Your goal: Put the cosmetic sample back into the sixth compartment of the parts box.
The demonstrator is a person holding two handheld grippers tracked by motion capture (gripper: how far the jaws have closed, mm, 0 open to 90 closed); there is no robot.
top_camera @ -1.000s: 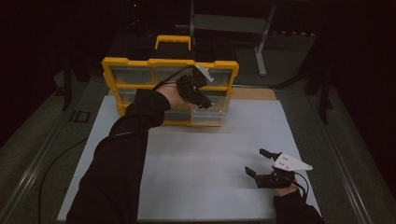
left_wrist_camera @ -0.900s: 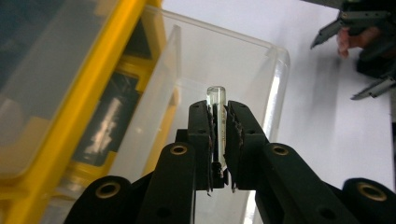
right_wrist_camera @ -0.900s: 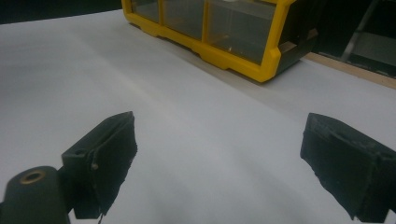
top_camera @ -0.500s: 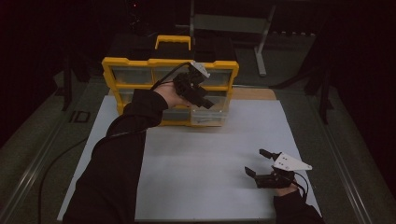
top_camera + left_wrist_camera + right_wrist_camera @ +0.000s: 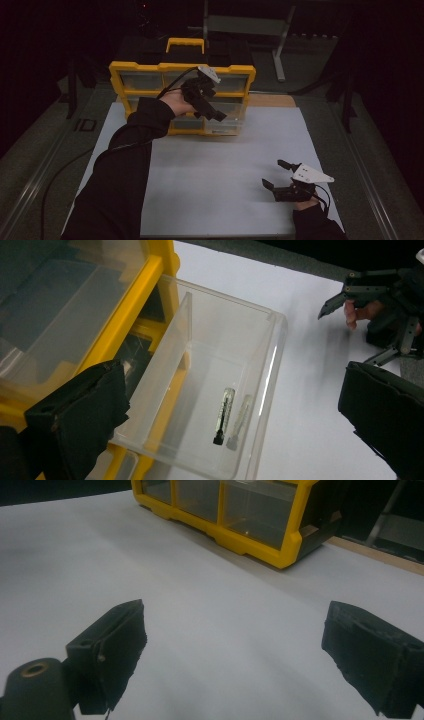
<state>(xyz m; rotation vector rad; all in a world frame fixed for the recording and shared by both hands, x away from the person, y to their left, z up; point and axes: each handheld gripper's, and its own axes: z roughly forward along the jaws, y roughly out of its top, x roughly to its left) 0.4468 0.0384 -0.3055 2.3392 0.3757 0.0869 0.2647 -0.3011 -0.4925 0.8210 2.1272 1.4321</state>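
Observation:
A yellow organizer case [image 5: 182, 70] with clear drawers stands at the back of the white mat [image 5: 225, 165]. One clear drawer [image 5: 220, 365] is pulled out. A slim dark pin-like piece [image 5: 222, 415] lies on its floor, with a pale shape beside it that may be its reflection. My left gripper [image 5: 214, 115] hovers over this drawer, open and holding nothing, its jaws wide apart on either side of the drawer [image 5: 225, 420]. My right gripper [image 5: 281, 176] rests low at the mat's near right, open and holding nothing. In its own view the gripper [image 5: 235, 650] spreads over bare mat.
The case's yellow handle [image 5: 186, 44] and a dark box lie behind it. A grey metal stand [image 5: 245, 25] rises at the back right. A wooden strip [image 5: 272, 100] shows right of the case. The right gripper [image 5: 375, 310] appears far off in the left gripper view.
My left gripper has shifted slightly up and to the left over the open drawer. The right gripper has stayed where it was.

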